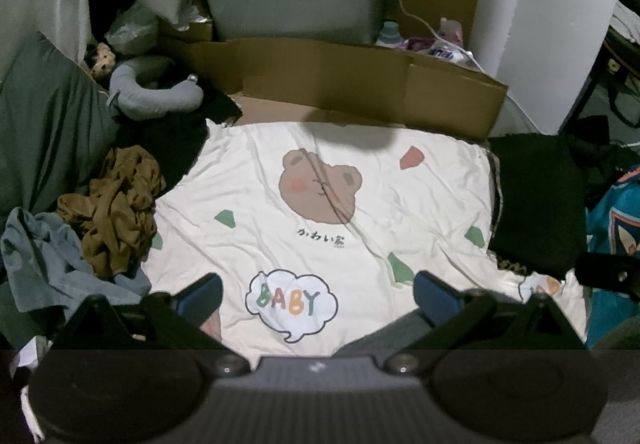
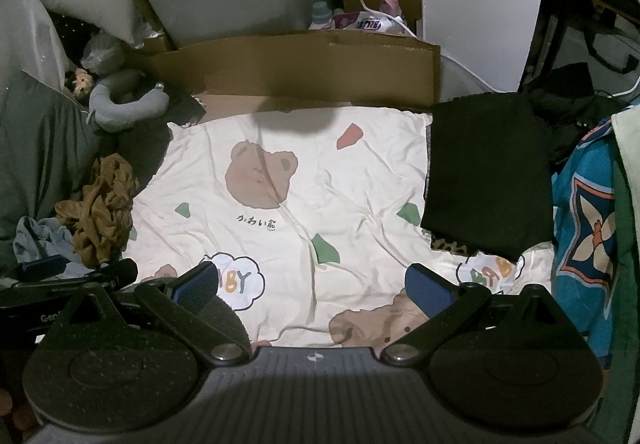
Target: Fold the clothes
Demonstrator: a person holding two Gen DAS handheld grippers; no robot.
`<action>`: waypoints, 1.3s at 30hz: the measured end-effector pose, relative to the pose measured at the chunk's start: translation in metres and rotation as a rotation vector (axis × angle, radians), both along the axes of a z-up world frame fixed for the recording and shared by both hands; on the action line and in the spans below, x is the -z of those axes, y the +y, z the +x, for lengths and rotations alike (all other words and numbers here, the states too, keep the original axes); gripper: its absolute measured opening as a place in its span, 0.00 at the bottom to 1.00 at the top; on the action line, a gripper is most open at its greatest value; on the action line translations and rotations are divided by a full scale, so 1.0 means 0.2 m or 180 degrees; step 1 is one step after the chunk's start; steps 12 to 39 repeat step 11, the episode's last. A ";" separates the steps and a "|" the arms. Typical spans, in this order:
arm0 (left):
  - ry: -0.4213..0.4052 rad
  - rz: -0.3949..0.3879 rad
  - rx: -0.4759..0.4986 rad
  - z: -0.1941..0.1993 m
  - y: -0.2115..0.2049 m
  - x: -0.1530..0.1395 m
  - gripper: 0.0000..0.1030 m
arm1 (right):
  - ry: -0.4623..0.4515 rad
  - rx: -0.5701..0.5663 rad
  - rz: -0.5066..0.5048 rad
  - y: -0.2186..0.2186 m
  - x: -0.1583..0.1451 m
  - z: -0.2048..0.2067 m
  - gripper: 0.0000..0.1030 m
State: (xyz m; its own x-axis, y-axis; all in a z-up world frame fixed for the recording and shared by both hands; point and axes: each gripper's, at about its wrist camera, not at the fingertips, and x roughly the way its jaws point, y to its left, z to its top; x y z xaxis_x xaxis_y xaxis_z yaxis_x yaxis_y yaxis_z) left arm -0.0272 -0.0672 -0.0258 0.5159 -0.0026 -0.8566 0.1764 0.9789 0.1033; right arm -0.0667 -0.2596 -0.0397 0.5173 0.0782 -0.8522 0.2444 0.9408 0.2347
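Both hand-held grippers spread wide, empty, hovering above bear-print sheet.

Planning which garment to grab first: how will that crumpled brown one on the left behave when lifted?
The brown garment is bunched in thin, tight wrinkles, so it is probably light and floppy and will unravel and dangle. It lies partly over the blue cloth, which might drag along. Both grippers' jaws stand open.

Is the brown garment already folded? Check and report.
No. The brown garment lies crumpled in a heap at the left edge of the bear-print sheet, beside a rumpled blue garment.
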 end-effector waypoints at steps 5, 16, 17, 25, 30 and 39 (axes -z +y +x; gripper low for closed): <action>-0.0008 0.0009 0.0004 0.01 0.01 0.00 1.00 | -0.0012 -0.0002 -0.0057 0.02 -0.01 0.00 0.99; 0.0002 -0.0016 -0.0002 0.02 0.03 0.00 1.00 | -0.0019 -0.0003 -0.0050 0.01 -0.01 0.00 0.99; 0.0002 -0.0016 -0.0002 0.02 0.03 0.00 1.00 | -0.0019 -0.0003 -0.0050 0.01 -0.01 0.00 0.99; 0.0002 -0.0016 -0.0002 0.02 0.03 0.00 1.00 | -0.0019 -0.0003 -0.0050 0.01 -0.01 0.00 0.99; 0.0002 -0.0016 -0.0002 0.02 0.03 0.00 1.00 | -0.0019 -0.0003 -0.0050 0.01 -0.01 0.00 0.99; 0.0002 -0.0016 -0.0002 0.02 0.03 0.00 1.00 | -0.0019 -0.0003 -0.0050 0.01 -0.01 0.00 0.99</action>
